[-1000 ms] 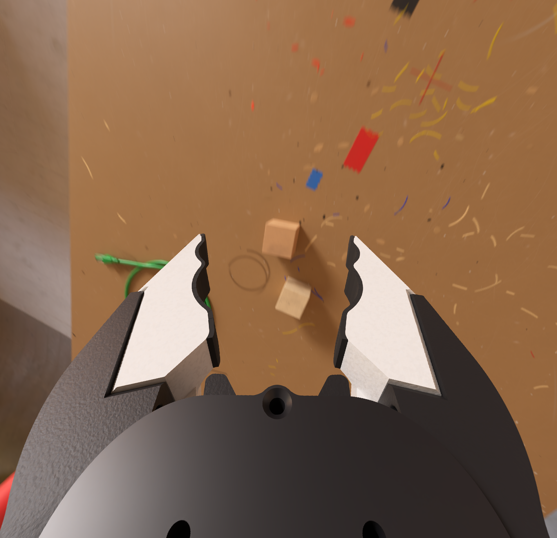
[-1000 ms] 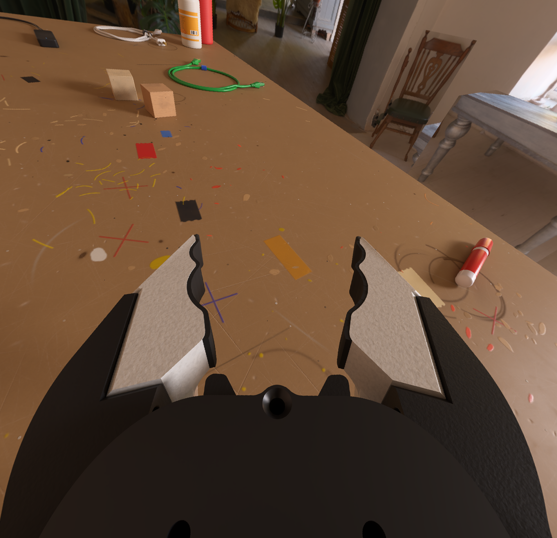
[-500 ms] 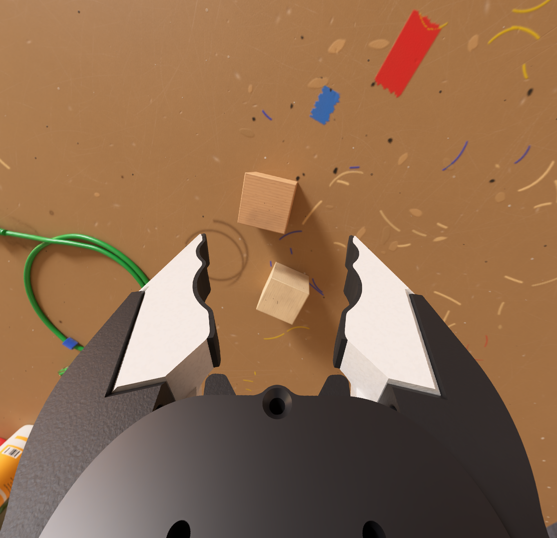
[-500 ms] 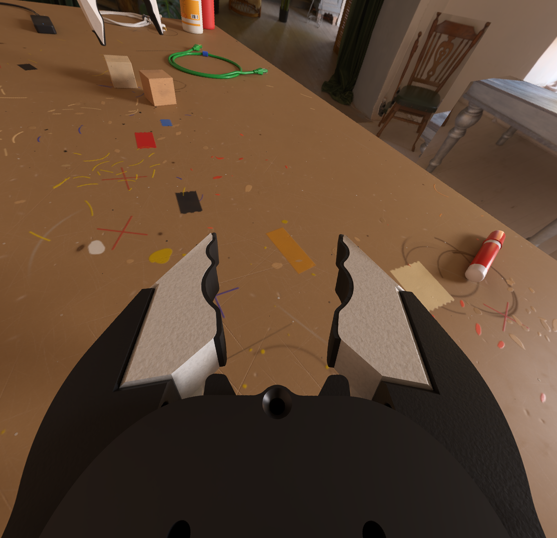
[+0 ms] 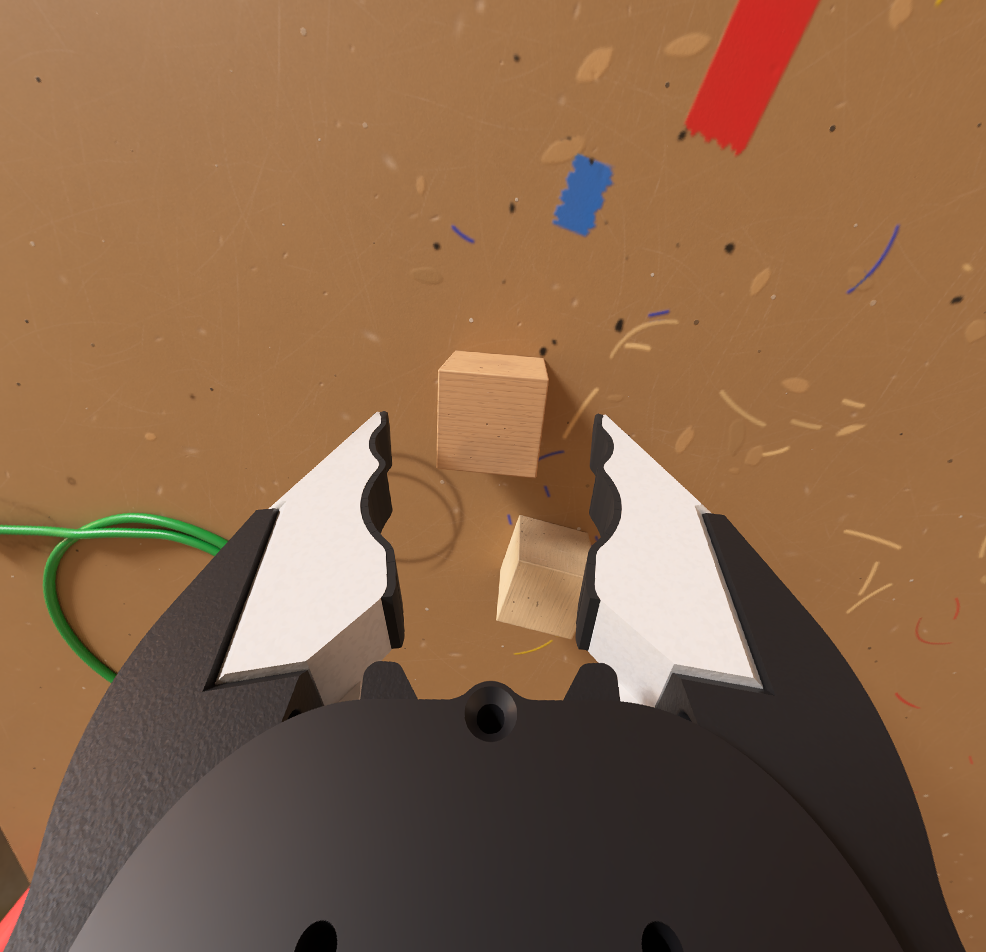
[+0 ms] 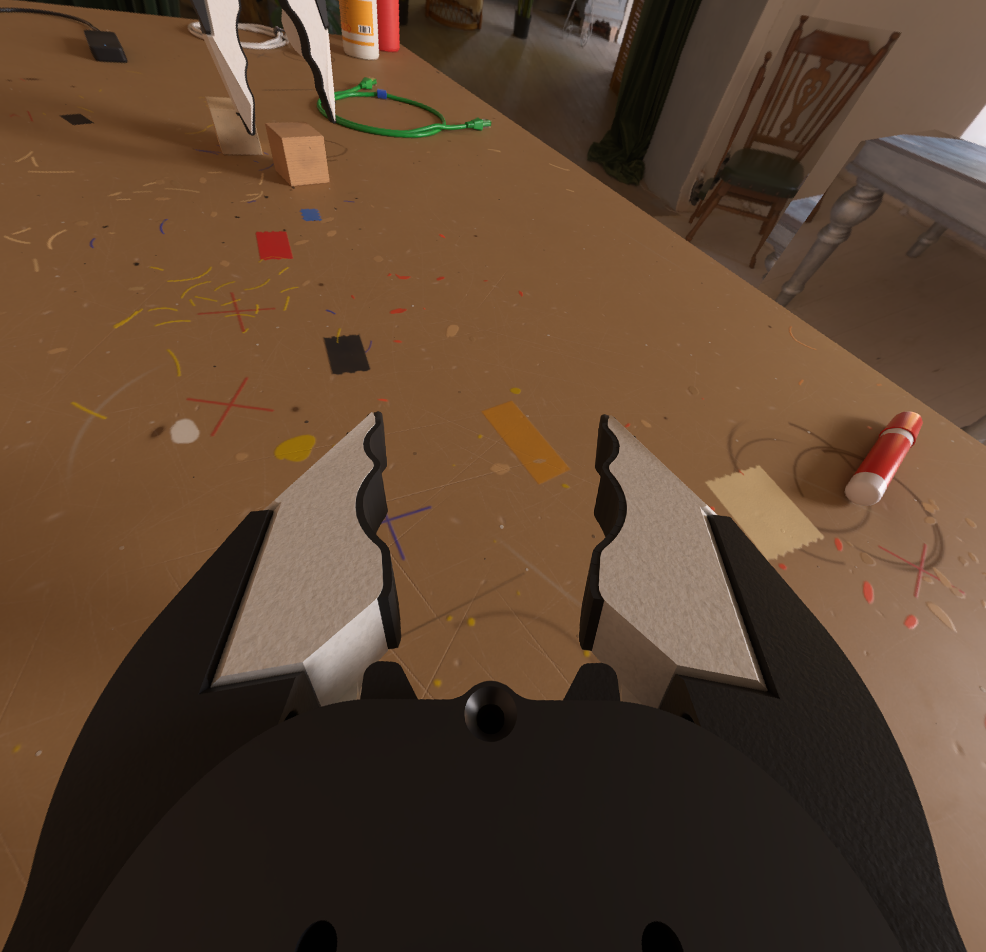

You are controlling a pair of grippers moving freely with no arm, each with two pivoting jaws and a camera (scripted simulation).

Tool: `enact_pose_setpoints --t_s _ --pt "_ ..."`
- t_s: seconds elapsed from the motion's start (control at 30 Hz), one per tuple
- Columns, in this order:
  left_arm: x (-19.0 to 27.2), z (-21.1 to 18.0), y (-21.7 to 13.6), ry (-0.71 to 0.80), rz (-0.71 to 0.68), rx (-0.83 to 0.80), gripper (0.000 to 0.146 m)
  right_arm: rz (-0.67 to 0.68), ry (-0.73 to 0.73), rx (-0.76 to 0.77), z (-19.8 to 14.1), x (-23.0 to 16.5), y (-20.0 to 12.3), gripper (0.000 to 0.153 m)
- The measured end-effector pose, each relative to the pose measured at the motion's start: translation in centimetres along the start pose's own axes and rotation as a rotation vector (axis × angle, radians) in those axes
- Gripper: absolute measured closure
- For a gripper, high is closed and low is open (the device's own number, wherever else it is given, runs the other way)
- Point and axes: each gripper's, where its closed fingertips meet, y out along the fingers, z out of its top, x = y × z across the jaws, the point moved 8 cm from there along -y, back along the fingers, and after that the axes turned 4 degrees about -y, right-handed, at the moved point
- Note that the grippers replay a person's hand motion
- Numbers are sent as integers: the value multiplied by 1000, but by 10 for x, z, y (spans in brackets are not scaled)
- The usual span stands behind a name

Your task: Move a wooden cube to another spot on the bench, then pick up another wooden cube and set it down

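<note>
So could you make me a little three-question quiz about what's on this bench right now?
1. True or false: the left gripper is shut on a cube.
2. Which cube lies between the left gripper's fingers: A, the paler cube, or B, the darker cube?
3. Fill in: the glue stick near the right gripper lies on its ____.

Key: 1 false, its jaws are apart; 2 A; 3 side.
</note>
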Motion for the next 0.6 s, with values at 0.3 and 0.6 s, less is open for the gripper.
enact_pose_setpoints --t_s 0.3,0.6 --pt "-1 -7 13 54 -10 -74 82 12 -4 0 -1 0 1 73" --pt "-4 -9 14 5 -3 -98 101 5 -2 17 0 1 -1 73"
